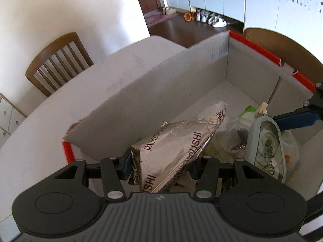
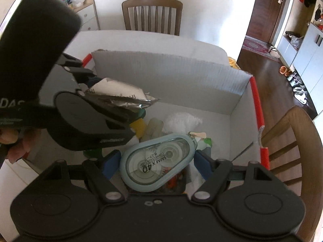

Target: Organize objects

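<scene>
A white cardboard box (image 1: pixel 181 76) with red edge strips stands on the white table; it also shows in the right wrist view (image 2: pixel 171 74). My left gripper (image 1: pixel 159 166) is shut on a silver foil snack packet (image 1: pixel 173 149) and holds it over the box; the packet also shows in the right wrist view (image 2: pixel 121 94). My right gripper (image 2: pixel 157 162) is shut on a pale blue correction tape dispenser (image 2: pixel 159 161) over the box; the dispenser also shows in the left wrist view (image 1: pixel 266 139). Several items lie on the box floor: white plastic wrap (image 2: pixel 181 121), something yellow (image 2: pixel 139 127).
The white table (image 1: pixel 40 121) carries the box. Wooden chairs stand at the far side (image 2: pixel 152 16) and on the right (image 2: pixel 286 141). A small drawer cabinet (image 2: pixel 88 16) stands by the wall. Shoes (image 2: pixel 298 88) line the dark wood floor.
</scene>
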Tool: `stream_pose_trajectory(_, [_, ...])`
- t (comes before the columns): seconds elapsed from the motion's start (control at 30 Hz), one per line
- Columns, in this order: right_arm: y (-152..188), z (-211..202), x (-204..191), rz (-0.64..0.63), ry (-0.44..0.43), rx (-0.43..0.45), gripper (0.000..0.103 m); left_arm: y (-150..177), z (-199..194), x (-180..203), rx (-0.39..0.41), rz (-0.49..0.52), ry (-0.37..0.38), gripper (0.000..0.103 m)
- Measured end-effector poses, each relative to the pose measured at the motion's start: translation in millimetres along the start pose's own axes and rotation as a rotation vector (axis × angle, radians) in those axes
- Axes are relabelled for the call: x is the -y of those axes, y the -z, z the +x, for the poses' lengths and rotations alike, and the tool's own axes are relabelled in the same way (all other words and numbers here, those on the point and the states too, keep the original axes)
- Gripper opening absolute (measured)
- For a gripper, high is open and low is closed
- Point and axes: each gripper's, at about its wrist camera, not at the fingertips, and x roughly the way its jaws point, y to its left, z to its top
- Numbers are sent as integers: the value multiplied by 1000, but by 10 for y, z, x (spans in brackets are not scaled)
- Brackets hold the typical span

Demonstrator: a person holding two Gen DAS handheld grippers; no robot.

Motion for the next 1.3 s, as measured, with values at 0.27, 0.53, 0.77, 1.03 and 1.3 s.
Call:
stream_pose_trajectory(0.27, [47, 116, -17, -12, 6, -28, 78, -15, 110, 18, -41, 3, 6, 52])
stream_pose_trajectory(0.53, [69, 154, 23, -4, 2, -39, 78, -2, 99, 11, -48, -3, 39, 55])
stream_pose_trajectory(0.77, [68, 71, 66, 13, -16, -5, 81, 12, -3, -11, -19, -24, 51, 66])
stream_pose_trajectory(1.03, [96, -173, 100, 23, -26, 36, 82, 52, -232, -74, 28, -63, 65, 73])
stream_pose_trajectory(1.3, [113, -498, 120, 35, -39, 108, 83, 167, -627, -169, 101, -109, 63, 73])
